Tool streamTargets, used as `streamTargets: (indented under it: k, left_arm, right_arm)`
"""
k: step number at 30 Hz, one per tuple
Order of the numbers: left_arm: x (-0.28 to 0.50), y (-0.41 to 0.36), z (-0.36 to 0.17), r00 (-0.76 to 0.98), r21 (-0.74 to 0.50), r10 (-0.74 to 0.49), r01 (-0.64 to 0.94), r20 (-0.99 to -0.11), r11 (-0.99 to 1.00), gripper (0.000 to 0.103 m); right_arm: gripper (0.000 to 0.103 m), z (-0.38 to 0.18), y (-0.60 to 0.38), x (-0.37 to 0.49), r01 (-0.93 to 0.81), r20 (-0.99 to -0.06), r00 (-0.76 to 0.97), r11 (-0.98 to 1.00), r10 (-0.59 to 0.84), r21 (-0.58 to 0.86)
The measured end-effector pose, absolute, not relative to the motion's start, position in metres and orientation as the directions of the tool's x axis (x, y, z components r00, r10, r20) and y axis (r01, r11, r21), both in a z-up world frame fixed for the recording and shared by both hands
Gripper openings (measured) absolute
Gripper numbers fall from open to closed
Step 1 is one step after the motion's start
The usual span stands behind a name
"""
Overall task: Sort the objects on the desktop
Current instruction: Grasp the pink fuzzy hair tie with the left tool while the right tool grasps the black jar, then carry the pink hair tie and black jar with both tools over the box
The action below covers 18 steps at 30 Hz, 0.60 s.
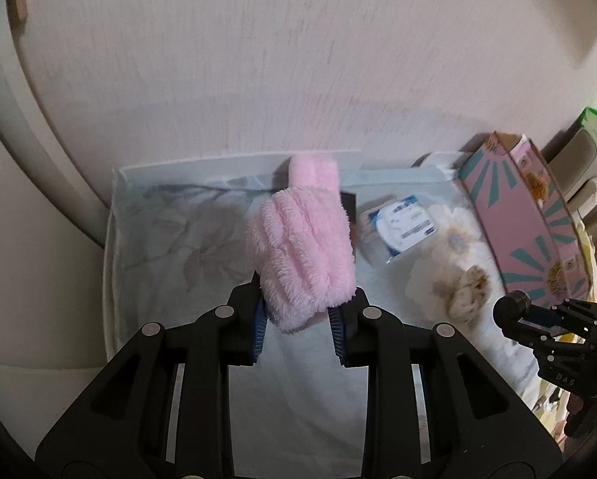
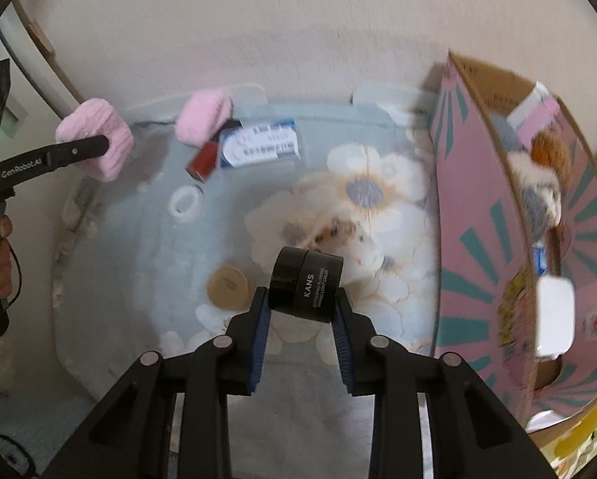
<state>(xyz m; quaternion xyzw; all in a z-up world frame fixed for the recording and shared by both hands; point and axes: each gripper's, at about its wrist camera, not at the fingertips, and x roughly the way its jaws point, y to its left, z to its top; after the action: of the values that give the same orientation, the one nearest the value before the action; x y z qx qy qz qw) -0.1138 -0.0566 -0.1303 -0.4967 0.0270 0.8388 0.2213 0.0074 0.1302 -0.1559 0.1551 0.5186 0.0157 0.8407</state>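
Left claw: my left gripper is clenched on a pink fluffy piece, held up above the floral cloth; the right wrist view shows the same piece pinched at the cloth's far left corner.

Right claw: my right gripper grasps a black jar lettered KANS, lying on its side between the pads, over the near middle of the cloth.

Second pink piece: another pink fluffy piece rests at the cloth's far edge, touching a white and blue packet.

Red item: a small red block lies just beside that packet, on its left; I cannot tell what it is.

White ring: a white ring lies flat, left of centre on the cloth.

Tan disc: a round tan disc lies near the black jar, to its left.

Box: a pink cardboard box with teal rays stands open along the cloth's right edge, with a furry toy and other things inside.
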Motion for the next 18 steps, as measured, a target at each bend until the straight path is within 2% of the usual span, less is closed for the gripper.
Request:
streamTargets:
  k: [6,18]
  left_arm:
    - [-0.118,-0.04,-0.098,-0.43,-0.191,0.368,-0.401,-0.824,-0.896,0.024]
    - [-0.122,0.056,-0.038,-0.445,-0.206,0.485,-0.541,-0.753,-0.815,0.024]
  right_arm:
    - [0.028,-0.118,0.112,0.005,0.118,-0.842,0.501,0.947,0.202,0.298]
    - [0.028,-0.08,0.049,-0.006,0.171,-0.81,0.571,0.946,0.132,0.275]
